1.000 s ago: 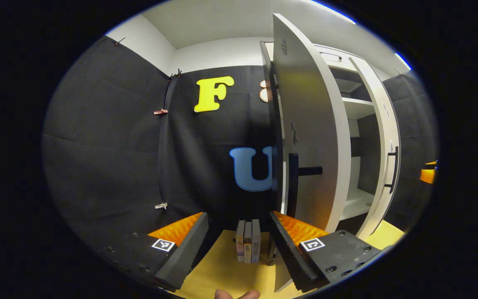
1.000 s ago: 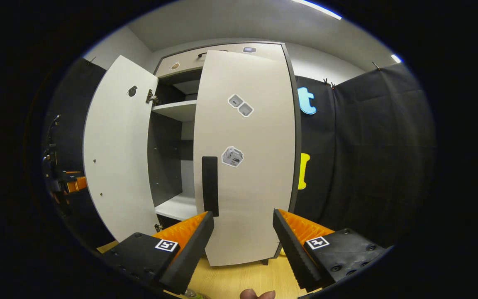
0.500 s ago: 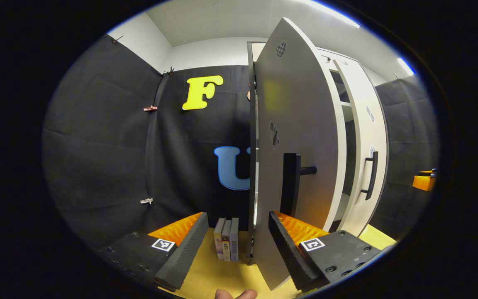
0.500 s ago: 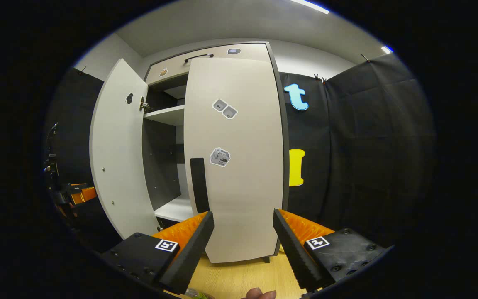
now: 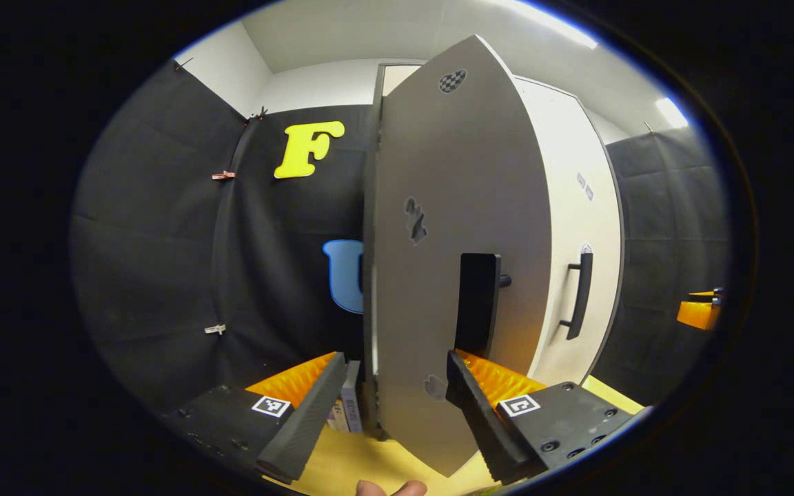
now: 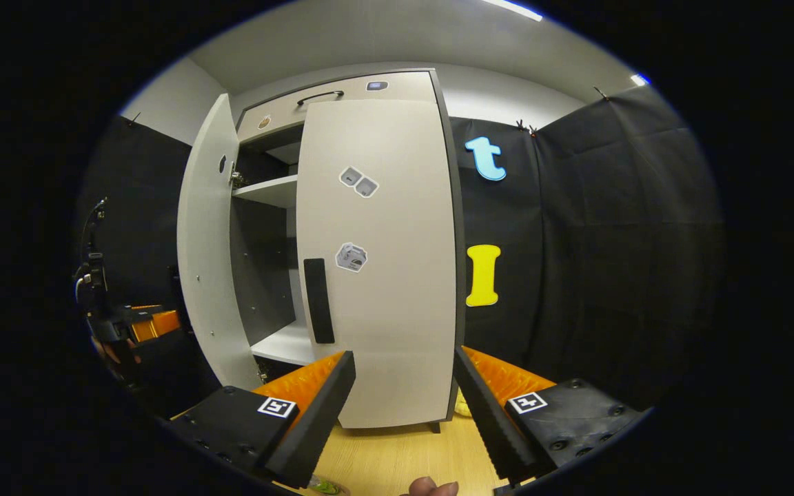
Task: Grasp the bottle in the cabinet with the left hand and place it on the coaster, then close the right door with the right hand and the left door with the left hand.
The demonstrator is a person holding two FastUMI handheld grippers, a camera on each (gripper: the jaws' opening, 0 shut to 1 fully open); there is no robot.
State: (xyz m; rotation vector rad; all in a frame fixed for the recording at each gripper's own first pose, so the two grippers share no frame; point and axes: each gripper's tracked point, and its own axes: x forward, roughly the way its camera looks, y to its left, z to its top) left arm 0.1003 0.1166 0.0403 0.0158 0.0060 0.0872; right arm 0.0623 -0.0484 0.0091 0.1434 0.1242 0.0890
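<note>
The cabinet (image 6: 369, 262) serves as the landmark. In the right gripper view its right door (image 6: 383, 275) lies flat against the cabinet front, with a dark vertical handle (image 6: 318, 300) near its inner edge and small stickers above that. The left door (image 6: 207, 255) stands ajar, swung out from the cabinet's left side, and through the gap a white upper shelf (image 6: 269, 193) and a white lower shelf (image 6: 285, 344) show. The right gripper (image 6: 400, 406) sits low in front of the right door, its fingers spread wide with nothing between them, not touching the door. Out past the left door, the left gripper (image 6: 138, 324) shows in a person's hand.

In the left gripper view the left door (image 5: 452, 262) fills the middle, its dark handle (image 5: 477, 303) just above the right finger. The left gripper (image 5: 393, 406) is spread wide and empty, with the door's lower edge between its fingers; whether a finger touches the door cannot be told. Books (image 5: 347, 410) stand on the wooden floor (image 5: 369, 461) left of the cabinet. The bottle itself cannot be made out clearly in either view.
</note>
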